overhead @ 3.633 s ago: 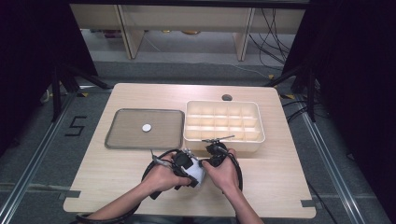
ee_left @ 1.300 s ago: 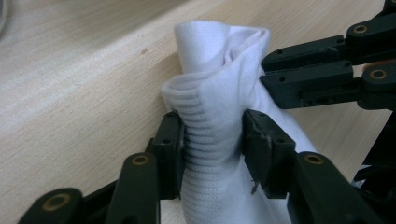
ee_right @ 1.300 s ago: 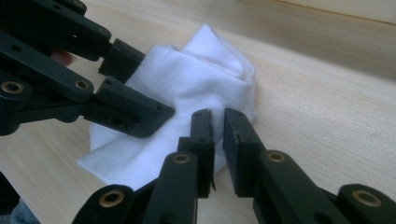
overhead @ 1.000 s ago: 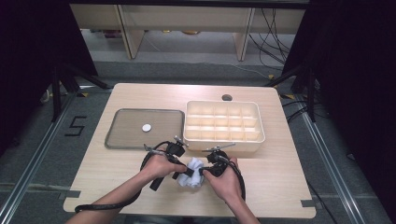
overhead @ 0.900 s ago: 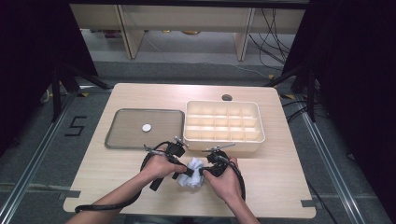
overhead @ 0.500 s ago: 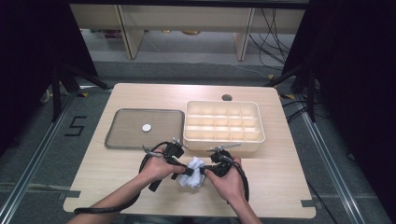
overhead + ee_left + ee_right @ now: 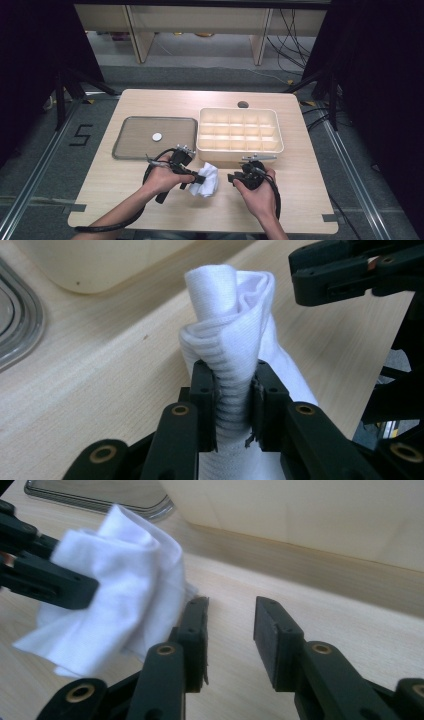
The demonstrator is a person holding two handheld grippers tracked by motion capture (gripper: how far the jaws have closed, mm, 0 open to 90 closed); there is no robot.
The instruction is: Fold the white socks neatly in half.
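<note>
A crumpled white cloth (image 7: 207, 181) lies on the table's near middle. My left gripper (image 7: 199, 178) is shut on it. In the left gripper view the pads pinch a ribbed fold of the cloth (image 7: 230, 335), and these jaws (image 7: 234, 385) have just been closing. My right gripper (image 7: 233, 178) stands a little to the right of the cloth. It is open, its jaws have just been opening, and nothing lies between them (image 7: 231, 615). The right gripper view has the cloth (image 7: 130, 580) to the left of its jaws, with the left gripper (image 7: 45, 580) on it.
A cream box with several compartments (image 7: 240, 148) stands just beyond both grippers. Left of it is a dark tray (image 7: 127, 147) holding a small white disc (image 7: 157, 136). A round hole (image 7: 243, 104) marks the far table edge.
The right gripper has opened, come off the cloth and drawn back to the right. The left gripper stays in place with the cloth in it.
</note>
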